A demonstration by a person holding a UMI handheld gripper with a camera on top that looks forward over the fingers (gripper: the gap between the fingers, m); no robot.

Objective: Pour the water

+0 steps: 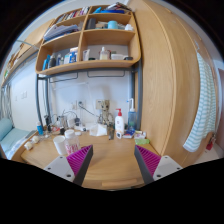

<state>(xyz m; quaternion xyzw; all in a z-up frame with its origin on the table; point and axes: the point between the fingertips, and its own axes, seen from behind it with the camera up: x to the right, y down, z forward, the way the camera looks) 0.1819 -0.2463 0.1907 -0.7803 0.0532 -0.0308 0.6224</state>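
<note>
My gripper [113,160] is open and empty; its two magenta pads [80,160] stand wide apart above a bare stretch of the wooden desk [112,162]. A clear cup [62,146] stands on the desk just ahead of the left finger. A white bottle with a red cap [119,124] stands further back, beyond the fingers and a little to the right. Nothing lies between the fingers.
Small bottles and clutter [60,128] line the back of the desk by the wall. A wooden shelf unit [88,45] with bottles and boxes hangs above. A tall wooden cabinet side [170,80] stands to the right, with a window [205,100] beyond it.
</note>
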